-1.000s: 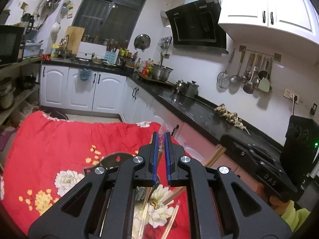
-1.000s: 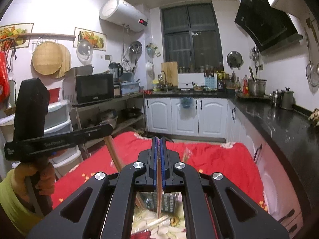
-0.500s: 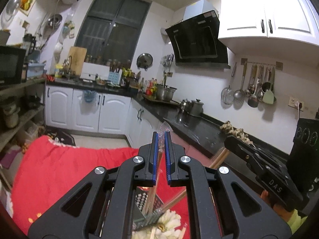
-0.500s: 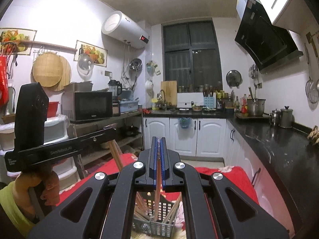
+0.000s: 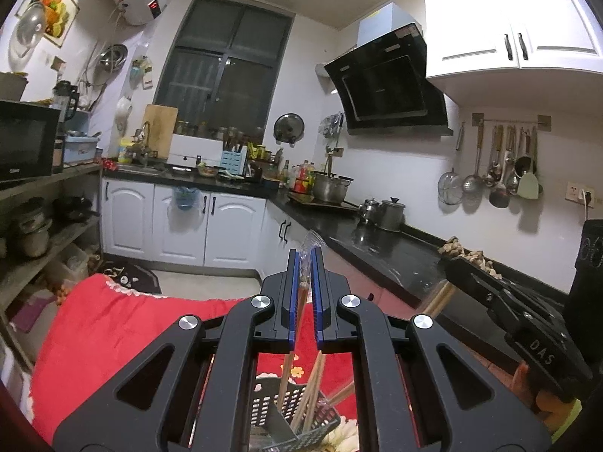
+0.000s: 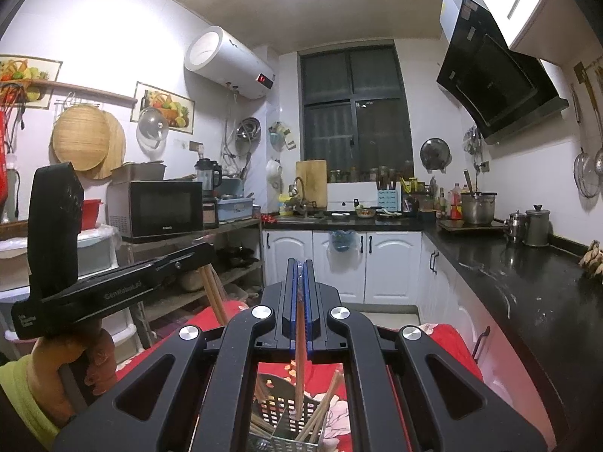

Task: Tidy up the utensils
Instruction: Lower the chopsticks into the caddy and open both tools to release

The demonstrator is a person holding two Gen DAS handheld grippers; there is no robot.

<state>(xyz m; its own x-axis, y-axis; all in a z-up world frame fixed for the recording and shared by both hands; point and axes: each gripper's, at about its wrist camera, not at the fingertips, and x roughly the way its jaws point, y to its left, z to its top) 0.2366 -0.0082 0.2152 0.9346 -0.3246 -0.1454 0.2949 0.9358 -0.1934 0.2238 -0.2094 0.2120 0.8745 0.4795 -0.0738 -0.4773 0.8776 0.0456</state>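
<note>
1. The basket (image 6: 290, 420), a dark slotted utensil holder, stands on the red flowered cloth (image 5: 113, 324) below both tools; several chopsticks lean inside it.
2. The right tool (image 6: 300, 282) has its blue pads nearly touching, pinching one chopstick (image 6: 299, 369) that hangs upright, its lower end inside the basket.
3. The left tool (image 5: 304, 275) is narrow too, its pads clamped on a wrapped chopstick (image 5: 297, 324) with clear plastic poking out above the fingertips; the stick slants down towards the basket (image 5: 297, 414).
4. In the right view the left tool's body shows at the left edge with white lettering reading "GenRobot.AI"; a hand (image 6: 71, 369) in a yellow-green sleeve grips its handle, and a pair of wooden sticks (image 6: 215, 293) hangs under its tip.
5. In the left view the right tool's body shows at the right edge, marked "DAS".
6. Further back, the black worktop (image 6: 520, 275) runs along the right wall with pots and a kettle on it, white cabinets below.
7. A microwave (image 6: 156, 209) sits on a shelf at left; its small brand lettering is too small to read.
8. The water heater (image 6: 230, 64) above shows a red digital readout, digits unclear.
9. A black range hood (image 5: 388, 94) hangs beside ladles on a rail.
</note>
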